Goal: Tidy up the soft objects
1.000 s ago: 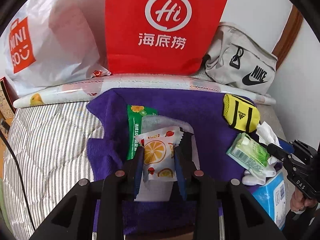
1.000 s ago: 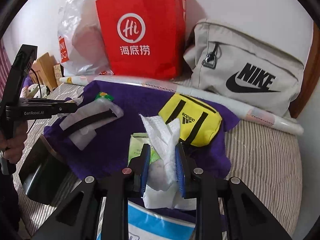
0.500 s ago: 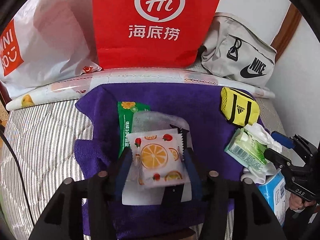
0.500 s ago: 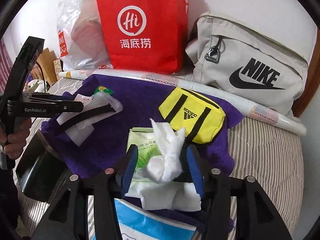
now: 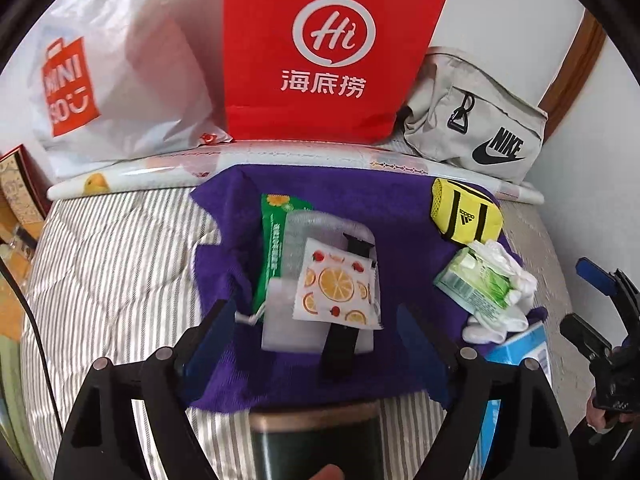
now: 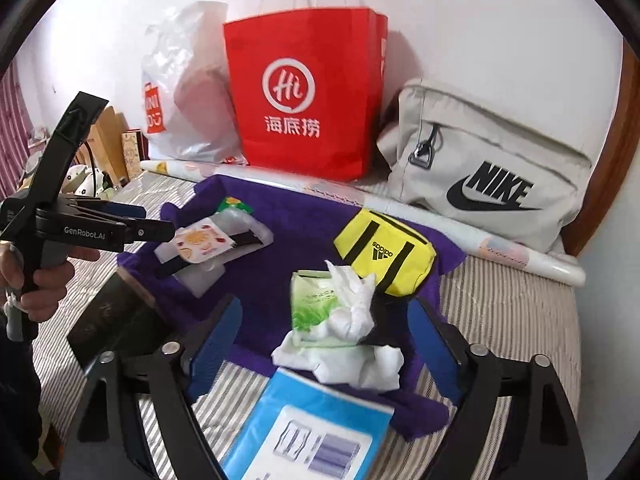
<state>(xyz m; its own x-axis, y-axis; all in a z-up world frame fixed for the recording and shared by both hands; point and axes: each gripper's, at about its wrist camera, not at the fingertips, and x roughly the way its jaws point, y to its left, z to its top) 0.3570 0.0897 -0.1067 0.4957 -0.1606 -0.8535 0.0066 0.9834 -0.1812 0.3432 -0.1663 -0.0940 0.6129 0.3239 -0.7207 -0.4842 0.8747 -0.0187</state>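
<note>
An orange-print wet-wipe packet (image 5: 336, 286) lies on a clear pouch with a black strap (image 5: 320, 240) beside a green packet (image 5: 276, 248), all on the purple towel (image 5: 360, 200). My left gripper (image 5: 320, 340) is open and empty just short of the packet. In the right wrist view crumpled white tissue (image 6: 352, 320) lies on a green tissue pack (image 6: 310, 300) next to a yellow adidas pouch (image 6: 384, 252). My right gripper (image 6: 324, 344) is open around nothing, just before the tissue. The left gripper also shows there (image 6: 160, 226).
A red paper bag (image 5: 324, 48), a white Miniso plastic bag (image 5: 112, 76) and a grey Nike bag (image 6: 488, 168) stand along the wall behind a rolled sheet (image 5: 280, 158). A blue-white pack (image 6: 304, 436) and a dark phone (image 6: 116, 320) lie at the striped bedding's near edge.
Both grippers opened and pulled back. The left let go of the orange-print packet, now lying on the clear pouch. The right let go of the white tissue, now lying on the green pack.
</note>
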